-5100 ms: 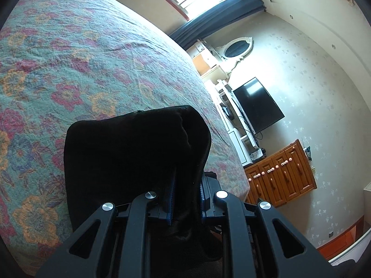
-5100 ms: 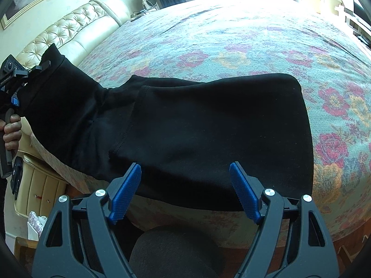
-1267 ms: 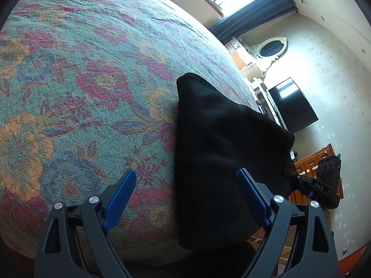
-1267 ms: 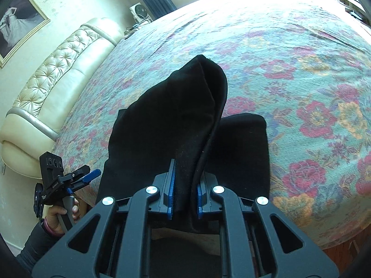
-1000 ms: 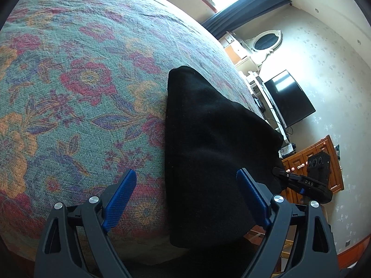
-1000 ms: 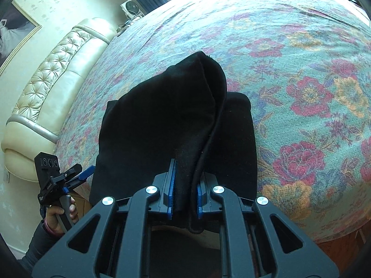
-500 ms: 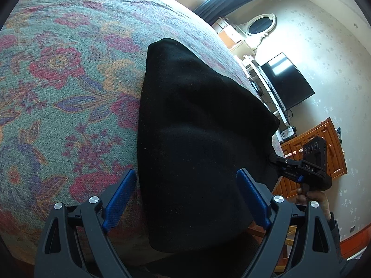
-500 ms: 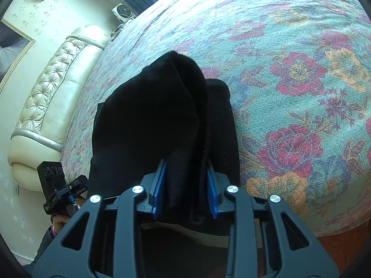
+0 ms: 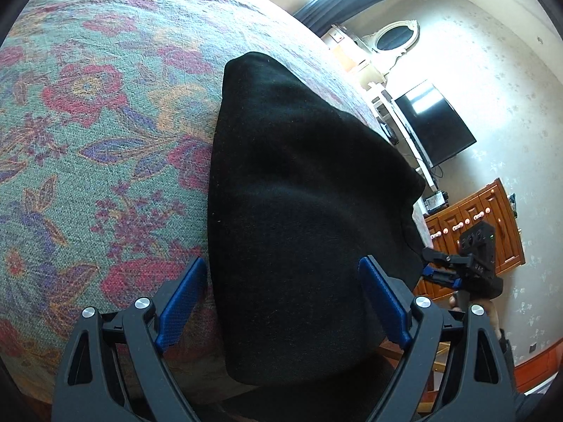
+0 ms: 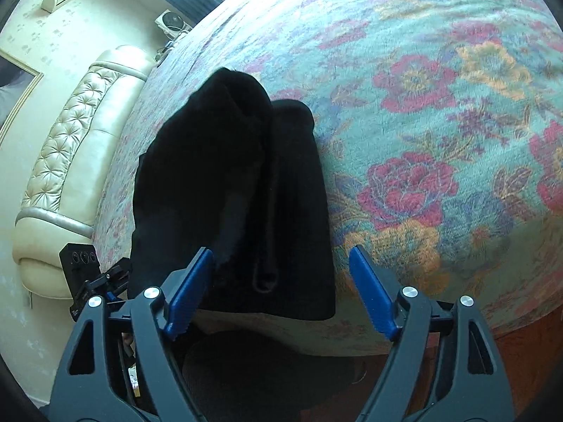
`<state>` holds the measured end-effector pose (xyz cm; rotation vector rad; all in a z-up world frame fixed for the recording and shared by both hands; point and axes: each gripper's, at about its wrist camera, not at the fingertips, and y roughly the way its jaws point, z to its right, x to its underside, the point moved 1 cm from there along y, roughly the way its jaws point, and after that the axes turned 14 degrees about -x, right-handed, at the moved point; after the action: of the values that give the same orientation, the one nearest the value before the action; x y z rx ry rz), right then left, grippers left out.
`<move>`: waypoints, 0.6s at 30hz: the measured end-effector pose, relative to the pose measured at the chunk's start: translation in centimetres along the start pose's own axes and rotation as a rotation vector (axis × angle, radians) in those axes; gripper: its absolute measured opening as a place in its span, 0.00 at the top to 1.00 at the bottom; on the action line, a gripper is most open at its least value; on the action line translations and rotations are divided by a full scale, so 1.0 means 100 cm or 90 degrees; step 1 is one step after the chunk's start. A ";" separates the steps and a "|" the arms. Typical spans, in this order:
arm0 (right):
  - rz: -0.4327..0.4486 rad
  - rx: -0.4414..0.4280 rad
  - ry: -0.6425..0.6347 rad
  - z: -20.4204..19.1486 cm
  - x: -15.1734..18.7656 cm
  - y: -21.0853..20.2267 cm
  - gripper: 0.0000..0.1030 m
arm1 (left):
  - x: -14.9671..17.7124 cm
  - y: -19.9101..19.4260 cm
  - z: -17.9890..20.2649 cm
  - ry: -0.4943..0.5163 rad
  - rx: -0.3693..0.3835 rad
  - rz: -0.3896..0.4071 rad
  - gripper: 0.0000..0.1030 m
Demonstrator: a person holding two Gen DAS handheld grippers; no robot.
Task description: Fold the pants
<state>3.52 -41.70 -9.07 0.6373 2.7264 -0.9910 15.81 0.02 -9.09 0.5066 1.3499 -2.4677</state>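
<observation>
Pants [image 10: 239,190]: black, folded into a compact stack, lying at the near edge of the bed [image 10: 440,112]; near end droops slightly over the edge.
Top layer: a raised hump runs near to far along the stack in the right wrist view; not pressed flat.
Left hand-held gripper [image 9: 281,302]: released, blue pads spread wide either side of the near end of the pants [image 9: 302,190], gripping nothing.
Right hand-held gripper [image 10: 278,292]: released, pads apart, left pad just beside or touching the near hem, cannot tell which; no cloth pinched.
Handling, judged: soft, thick knit, light, limp; it sags and bunches when lifted by one point; matte cloth looks unlikely to slip from the pads.
Where to hold, judged: pinch through all layers at the two near corners, one hand-held gripper each, so the stack moves as one.
Risk, judged: taking only the top layer may peel the fold open.
Progress, judged: folding nearly done; smoothing the hump remains.
</observation>
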 end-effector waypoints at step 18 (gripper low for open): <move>-0.053 -0.140 0.039 0.022 0.003 0.022 0.11 | -0.010 0.000 -0.047 -0.143 0.266 -0.112 0.11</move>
<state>4.26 -41.53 -12.13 0.5276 2.8821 -0.6828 17.48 4.13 -11.04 0.1912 0.8261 -2.8618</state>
